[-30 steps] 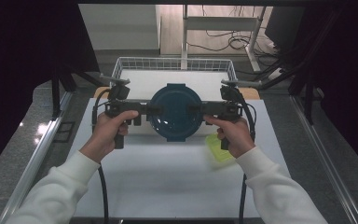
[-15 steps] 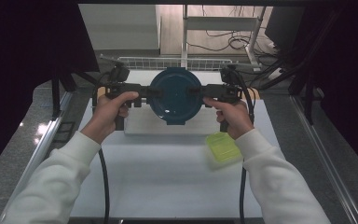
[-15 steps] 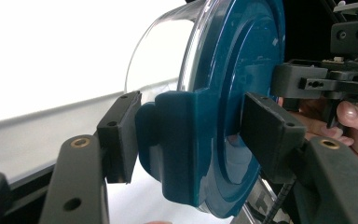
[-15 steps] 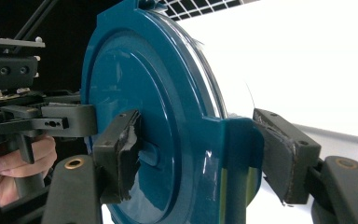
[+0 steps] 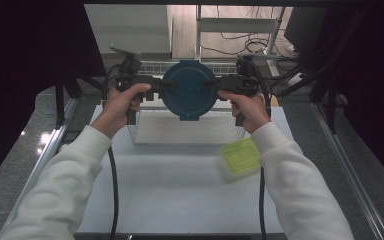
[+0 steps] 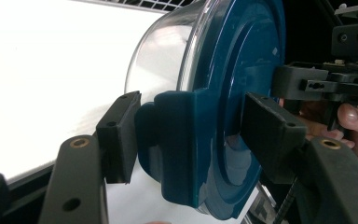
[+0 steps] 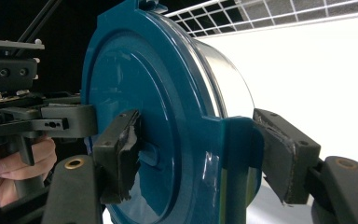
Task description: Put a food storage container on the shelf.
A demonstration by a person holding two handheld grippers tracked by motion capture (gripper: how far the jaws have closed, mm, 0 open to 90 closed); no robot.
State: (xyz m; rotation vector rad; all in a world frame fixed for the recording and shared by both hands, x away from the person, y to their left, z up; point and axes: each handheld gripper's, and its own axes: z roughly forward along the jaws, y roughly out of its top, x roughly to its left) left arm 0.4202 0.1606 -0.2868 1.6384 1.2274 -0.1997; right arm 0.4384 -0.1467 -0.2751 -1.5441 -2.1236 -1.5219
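A round container (image 5: 187, 90) with a clear body and a dark teal lid hangs in the air between both grippers, its lid turned toward the person. My left gripper (image 5: 166, 86) is shut on the lid's left side tab. In the left gripper view the pads (image 6: 119, 135) clamp that tab and the lid (image 6: 233, 93). On the opposite side my right gripper (image 5: 209, 84) is shut on the other tab. The right gripper view has its pads (image 7: 286, 158) pressing the tab and the lid face (image 7: 135, 93).
Under the raised container stands a white wire basket (image 5: 180, 142) at the far side of the white table. A yellow-green square lid or box (image 5: 240, 156) lies near the person's right forearm. Cables trail from both grippers toward the bottom edge.
Both hands have carried the container upward and away from the person, from low over the basket to well above it. The green piece, once under the right wrist, now lies uncovered.
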